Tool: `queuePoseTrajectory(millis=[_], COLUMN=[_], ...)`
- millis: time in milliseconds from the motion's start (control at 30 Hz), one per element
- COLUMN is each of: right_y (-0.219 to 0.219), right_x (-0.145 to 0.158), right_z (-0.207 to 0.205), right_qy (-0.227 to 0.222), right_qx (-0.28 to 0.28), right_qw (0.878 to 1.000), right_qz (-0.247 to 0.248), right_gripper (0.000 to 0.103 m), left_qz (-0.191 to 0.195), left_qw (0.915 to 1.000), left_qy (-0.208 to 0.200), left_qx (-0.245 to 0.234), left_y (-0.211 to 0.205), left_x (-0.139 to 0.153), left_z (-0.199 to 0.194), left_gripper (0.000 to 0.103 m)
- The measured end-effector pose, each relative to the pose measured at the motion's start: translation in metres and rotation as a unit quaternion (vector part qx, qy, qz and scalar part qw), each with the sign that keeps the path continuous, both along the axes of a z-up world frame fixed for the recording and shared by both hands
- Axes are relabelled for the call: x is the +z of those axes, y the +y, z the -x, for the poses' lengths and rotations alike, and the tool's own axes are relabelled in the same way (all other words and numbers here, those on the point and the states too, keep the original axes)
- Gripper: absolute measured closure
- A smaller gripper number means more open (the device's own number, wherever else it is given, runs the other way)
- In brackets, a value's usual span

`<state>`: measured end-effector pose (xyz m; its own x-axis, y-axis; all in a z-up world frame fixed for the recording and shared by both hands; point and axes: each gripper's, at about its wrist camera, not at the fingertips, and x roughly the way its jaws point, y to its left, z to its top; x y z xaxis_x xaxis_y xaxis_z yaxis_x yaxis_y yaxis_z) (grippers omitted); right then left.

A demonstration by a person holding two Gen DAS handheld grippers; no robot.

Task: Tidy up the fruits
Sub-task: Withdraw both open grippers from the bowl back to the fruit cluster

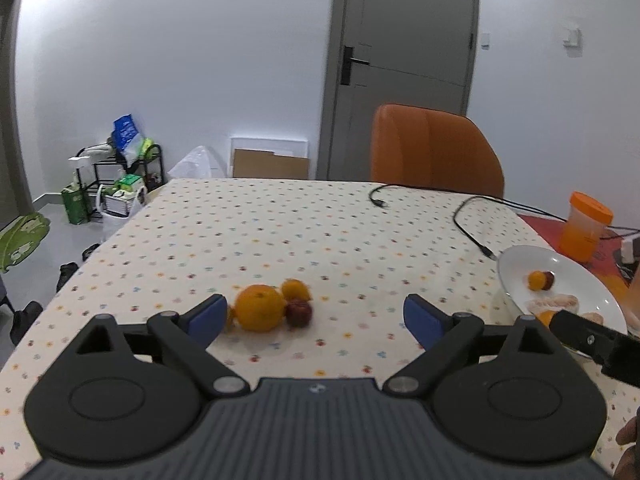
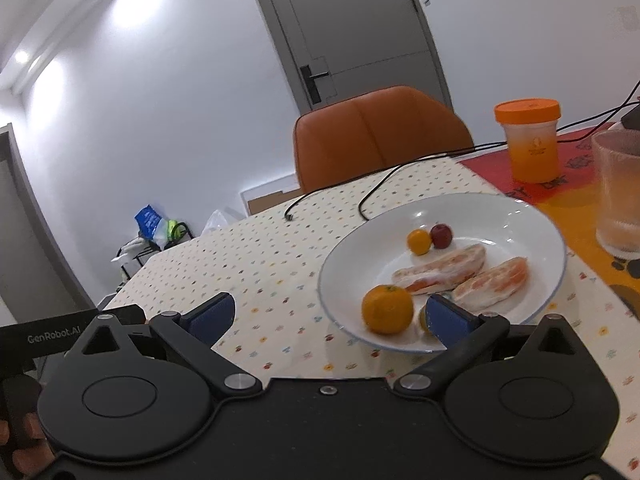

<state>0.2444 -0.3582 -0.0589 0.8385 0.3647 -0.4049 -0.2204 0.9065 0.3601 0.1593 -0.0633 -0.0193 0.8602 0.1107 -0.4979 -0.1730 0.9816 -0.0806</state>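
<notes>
So the left tongs [image 1: 316, 316] are spread wide apart with nothing between them, hanging over the tabletop [image 1: 280, 232] and pointed at the little fruit pile. The big orange [image 1: 260, 307] sits just ahead and off toward the left pad rather than centred in the gap, with a small dark red fruit [image 1: 299, 312] touching its right side and a small orange fruit [image 1: 296, 290] tucked right behind. It's round, so no long axis to worry about, but I'd guess the tongs need a nudge left before closing or they'll catch the red one too.

The right tongs [image 2: 332, 316] are also open and empty, hovering at the near rim of the white plate [image 2: 520, 216]. The plate already holds a mandarin [image 2: 387, 309], two peeled citrus segments [image 2: 440, 270], a tiny yellow fruit [image 2: 419, 241] and a tiny red one [image 2: 441, 235]. The plate lies well right of the pile, so the left side is clearly nearer to the loose fruit.
</notes>
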Motion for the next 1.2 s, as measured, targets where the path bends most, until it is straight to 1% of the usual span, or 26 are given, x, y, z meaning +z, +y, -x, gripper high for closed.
queuePoseTrajectory(millis=[267, 400, 533, 700, 800, 867, 933, 967, 1033, 1067, 1133, 1200], right_y=[0.021, 0.031, 0.040, 0.055, 0.065, 0.072, 0.079, 0.082, 0.088, 0.091, 0.096, 0.101], right_x=[0.002, 0.003, 0.003, 0.001, 0.001, 0.001, 0.001, 0.001, 0.001, 0.001, -0.001, -0.002], right_z=[0.001, 0.001, 0.001, -0.002, -0.005, -0.006, -0.008, -0.008, -0.010, -0.012, -0.015, -0.019], right_qy=[-0.002, -0.002, 0.001, 0.004, 0.005, 0.003, 0.001, 0.001, 0.000, 0.002, 0.007, 0.013], right_qx=[0.023, 0.034, 0.050, 0.067, 0.078, 0.087, 0.099, 0.103, 0.110, 0.114, 0.121, 0.127], right_qw=[1.000, 0.999, 0.999, 0.998, 0.997, 0.996, 0.995, 0.994, 0.994, 0.993, 0.992, 0.991], right_qz=[0.015, 0.019, 0.011, 0.017, 0.021, 0.024, 0.026, 0.027, 0.030, 0.031, 0.032, 0.033], right_gripper=[0.000, 0.000, 0.000, 0.000, 0.000, 0.000, 0.000, 0.000, 0.002, 0.002, 0.008, 0.011], left_qz=[0.011, 0.015, 0.016, 0.019, 0.023, 0.023, 0.024, 0.025, 0.028, 0.030, 0.033, 0.036], left_qw=[0.9997, 0.9995, 0.9994, 0.9991, 0.9987, 0.9985, 0.9986, 0.9986, 0.9986, 0.9985, 0.9983, 0.9981], left_qy=[0.000, -0.004, -0.003, -0.005, -0.003, -0.003, 0.000, 0.002, 0.007, 0.009, 0.015, 0.020], left_qx=[0.024, 0.028, 0.031, 0.037, 0.046, 0.049, 0.047, 0.047, 0.045, 0.046, 0.046, 0.045], left_y=[0.023, 0.035, 0.044, 0.055, 0.062, 0.066, 0.068, 0.070, 0.073, 0.074, 0.077, 0.079], left_x=[-0.004, -0.007, -0.010, -0.016, -0.021, -0.023, -0.025, -0.026, -0.029, -0.031, -0.035, -0.038], left_z=[0.007, 0.010, 0.011, 0.009, 0.006, 0.003, 0.000, -0.002, -0.006, -0.007, -0.011, -0.014], left_gripper=[0.009, 0.009, 0.009, 0.009, 0.013, 0.018, 0.027, 0.029, 0.037, 0.039, 0.044, 0.048])
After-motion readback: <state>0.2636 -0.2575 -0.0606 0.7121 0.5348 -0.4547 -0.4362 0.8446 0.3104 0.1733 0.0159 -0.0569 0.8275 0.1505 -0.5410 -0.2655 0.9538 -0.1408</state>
